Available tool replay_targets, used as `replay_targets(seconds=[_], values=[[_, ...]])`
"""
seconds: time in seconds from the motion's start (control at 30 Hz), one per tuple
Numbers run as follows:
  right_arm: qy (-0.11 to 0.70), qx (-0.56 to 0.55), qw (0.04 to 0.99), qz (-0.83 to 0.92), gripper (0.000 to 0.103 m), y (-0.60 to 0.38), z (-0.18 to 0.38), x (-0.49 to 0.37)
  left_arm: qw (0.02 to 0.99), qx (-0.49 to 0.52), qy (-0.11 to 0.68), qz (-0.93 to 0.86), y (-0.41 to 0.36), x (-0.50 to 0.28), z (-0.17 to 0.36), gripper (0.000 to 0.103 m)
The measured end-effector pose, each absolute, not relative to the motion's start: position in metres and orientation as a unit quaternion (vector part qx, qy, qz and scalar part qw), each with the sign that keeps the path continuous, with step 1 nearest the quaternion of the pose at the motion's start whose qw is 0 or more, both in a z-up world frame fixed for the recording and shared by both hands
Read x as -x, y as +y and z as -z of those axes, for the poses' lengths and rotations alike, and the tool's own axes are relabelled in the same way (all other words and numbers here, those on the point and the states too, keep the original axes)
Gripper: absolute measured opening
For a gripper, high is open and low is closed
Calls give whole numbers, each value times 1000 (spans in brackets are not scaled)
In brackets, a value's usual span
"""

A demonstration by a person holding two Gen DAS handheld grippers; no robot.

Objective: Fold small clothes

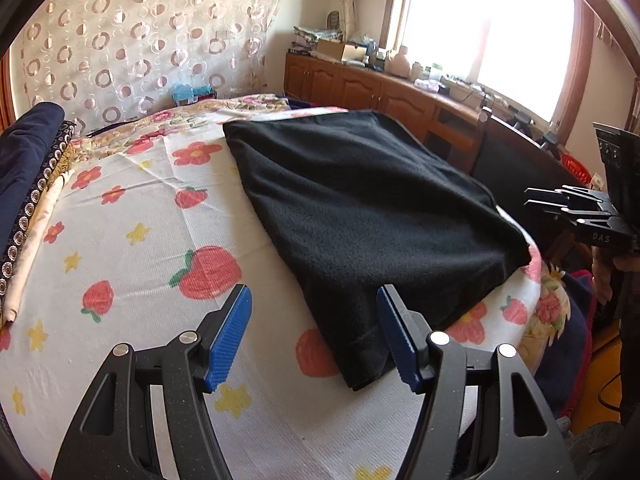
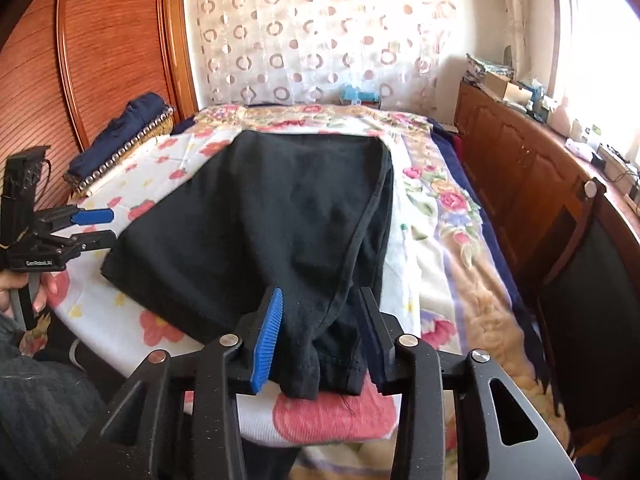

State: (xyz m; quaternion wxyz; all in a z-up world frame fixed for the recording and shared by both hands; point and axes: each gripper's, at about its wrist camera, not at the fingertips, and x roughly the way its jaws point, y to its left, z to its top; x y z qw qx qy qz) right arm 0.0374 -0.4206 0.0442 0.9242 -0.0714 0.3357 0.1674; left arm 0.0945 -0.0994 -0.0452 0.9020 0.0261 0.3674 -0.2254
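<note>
The black garment [image 2: 256,224] is laid flat on the strawberry-print sheet [image 1: 120,240] covering the bed, its near corner bunched at the bed's edge. The fabric appears soft, matte and limp, probably light; it is judged likely to sag and crease rather than hold shape, so hold is best taken at a hemmed corner or along the stitched edge.

The right gripper [image 2: 320,344] is seen wide open, its jaws straddling the bunched near corner, nothing clamped. The left gripper [image 1: 314,336] is also spread wide and empty, hovering over the sheet with one finger above the garment's near corner. Folded clothes [image 2: 120,140] are stacked beside the wooden headboard [image 2: 100,40].
</note>
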Motion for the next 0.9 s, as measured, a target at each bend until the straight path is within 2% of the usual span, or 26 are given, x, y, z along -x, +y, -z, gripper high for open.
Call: replay_targets(seconds=[0.3, 0.57, 0.9], values=[[367, 80, 918, -130, 41, -417, -1, -57, 888, -40, 404, 219, -107, -105, 65, 66], [364, 75, 922, -108, 54, -419, 0, -58, 888, -43, 403, 217, -109, -102, 65, 66], [383, 46, 910, -151, 57, -417, -1, -65, 888, -40, 404, 216, -110, -102, 65, 66]])
